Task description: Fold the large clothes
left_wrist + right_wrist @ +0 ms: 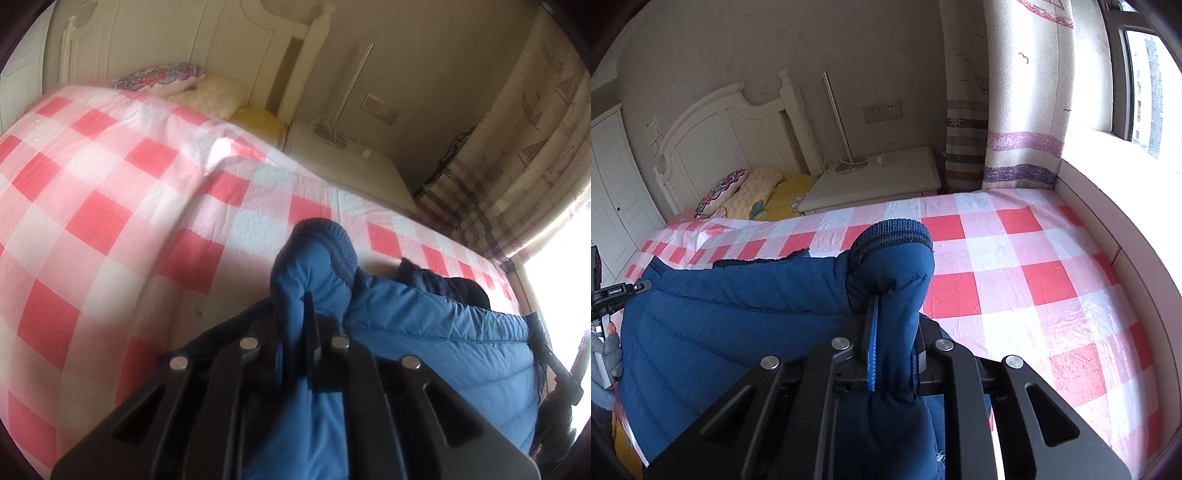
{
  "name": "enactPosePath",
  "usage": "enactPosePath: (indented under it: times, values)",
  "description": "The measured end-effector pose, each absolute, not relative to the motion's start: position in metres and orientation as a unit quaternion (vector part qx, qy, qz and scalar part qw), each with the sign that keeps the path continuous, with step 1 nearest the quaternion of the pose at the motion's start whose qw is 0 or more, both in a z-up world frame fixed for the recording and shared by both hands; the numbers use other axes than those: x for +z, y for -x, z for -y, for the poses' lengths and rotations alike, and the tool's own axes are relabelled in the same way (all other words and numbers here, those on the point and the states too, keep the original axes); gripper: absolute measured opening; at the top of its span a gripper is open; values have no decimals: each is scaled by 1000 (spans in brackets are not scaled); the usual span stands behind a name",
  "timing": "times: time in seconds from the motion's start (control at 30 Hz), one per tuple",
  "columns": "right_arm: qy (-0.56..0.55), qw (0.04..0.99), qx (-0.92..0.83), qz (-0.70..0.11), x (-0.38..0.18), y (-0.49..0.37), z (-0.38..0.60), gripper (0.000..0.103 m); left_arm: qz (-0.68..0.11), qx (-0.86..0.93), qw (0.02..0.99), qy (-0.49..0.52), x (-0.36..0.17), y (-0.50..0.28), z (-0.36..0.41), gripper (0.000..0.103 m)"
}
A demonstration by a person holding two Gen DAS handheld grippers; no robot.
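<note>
A blue quilted jacket (443, 332) lies on the checked bed sheet (110, 184). In the left wrist view my left gripper (300, 306) is shut on one sleeve just behind its dark knit cuff (332, 236), and the fabric bulges up between the fingers. In the right wrist view my right gripper (894, 310) is shut on the other sleeve of the jacket (720, 314), below its ribbed cuff (892, 230). The jacket body stretches between the two grips. Each gripper shows at the edge of the other's view: the right gripper (554, 362) and the left gripper (613, 291).
The red and white sheet (1034, 277) covers the whole bed. Pillows (753, 192) lie by the white headboard (731, 125). A cream nightstand (875, 177) with a thin lamp stands beside the bed. Curtains (1023, 110) and a bright window (1145, 85) lie beyond. A gloved hand (609, 350) shows at the left.
</note>
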State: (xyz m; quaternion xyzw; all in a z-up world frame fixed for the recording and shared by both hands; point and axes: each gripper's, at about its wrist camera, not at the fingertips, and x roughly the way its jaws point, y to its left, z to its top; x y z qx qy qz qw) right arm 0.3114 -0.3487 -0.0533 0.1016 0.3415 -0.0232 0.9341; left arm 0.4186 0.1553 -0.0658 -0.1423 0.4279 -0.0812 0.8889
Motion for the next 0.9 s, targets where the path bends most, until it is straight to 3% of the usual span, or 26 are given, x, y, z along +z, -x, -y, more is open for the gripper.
enactPosePath:
  times: [0.07, 0.17, 0.23, 0.3, 0.4, 0.53, 0.67, 0.9]
  values:
    - [-119, 916, -30, -382, -83, -327, 353, 17, -443, -67, 883, 143, -84, -425, -154, 15]
    - [-123, 914, -36, -385, -86, -329, 355, 17, -445, -56, 883, 138, -84, -426, -156, 24]
    - [-115, 912, -41, -391, -85, -329, 353, 19, -441, -28, 889, 120, -79, -422, -155, 40]
    - [-106, 909, -53, -399, -78, -324, 350, 21, -400, 5, 912, 88, -59, -406, -150, 70]
    - [-80, 923, -63, -370, -52, -307, 333, 22, -304, 29, 952, 35, -16, -368, -126, 90]
    - [-11, 936, -29, -351, -23, -306, 275, 31, -296, -32, 953, -53, 13, -350, -48, 98]
    - [57, 939, -46, -335, -14, -322, 235, 53, -333, -65, 936, -99, -3, -363, 9, 98]
    - [14, 917, -209, -340, -30, -307, 341, 53, -353, -61, 932, -61, -30, -377, -25, 98]
